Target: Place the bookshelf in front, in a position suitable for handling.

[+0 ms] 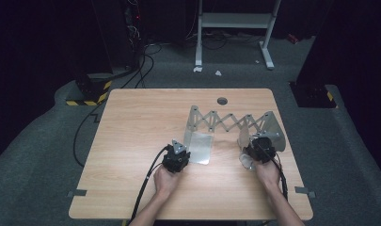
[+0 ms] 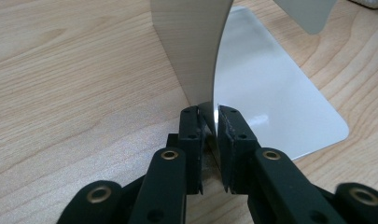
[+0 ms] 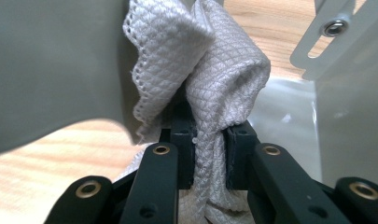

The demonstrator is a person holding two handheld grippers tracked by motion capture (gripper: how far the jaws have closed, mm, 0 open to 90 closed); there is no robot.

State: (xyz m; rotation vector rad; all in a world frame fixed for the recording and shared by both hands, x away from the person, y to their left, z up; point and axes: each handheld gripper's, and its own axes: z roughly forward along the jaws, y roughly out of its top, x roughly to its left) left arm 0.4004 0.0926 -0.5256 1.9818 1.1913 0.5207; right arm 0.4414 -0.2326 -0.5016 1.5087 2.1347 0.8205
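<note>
Metal bookend rack (image 1: 235, 123) with a scissor-like lattice stands on the right half of the table (image 1: 131, 141), nearer to the far edge than to the near one. It has an upright plate with a flat foot at each end, and the lattice stretches between the two plates.

The left claw (image 2: 210, 112) is pressed together on the lower edge of the left upright plate (image 2: 191, 46), just where the plate bends into its flat foot (image 2: 280, 102). The foot lies flat on the wood and is bright and reflecting. In the high view the left claw (image 1: 182, 149) sits at the near left corner of the rack.

The right claw (image 3: 209, 130) pinches a folded white cloth (image 3: 210, 60) with a small diamond pattern and a stitched edge. The cloth bunches above the jaws and is close to the right upright plate (image 3: 46, 60), but I cannot tell whether it touches the metal. In the high view the right claw (image 1: 259, 147) is at the right end of the rack, toward the right edge of the table.

No brand, label or writing can be read on the rack or the cloth. The right foot is mostly hidden behind the cloth, and the lower part of the cloth is cut off behind the jaws.
</note>
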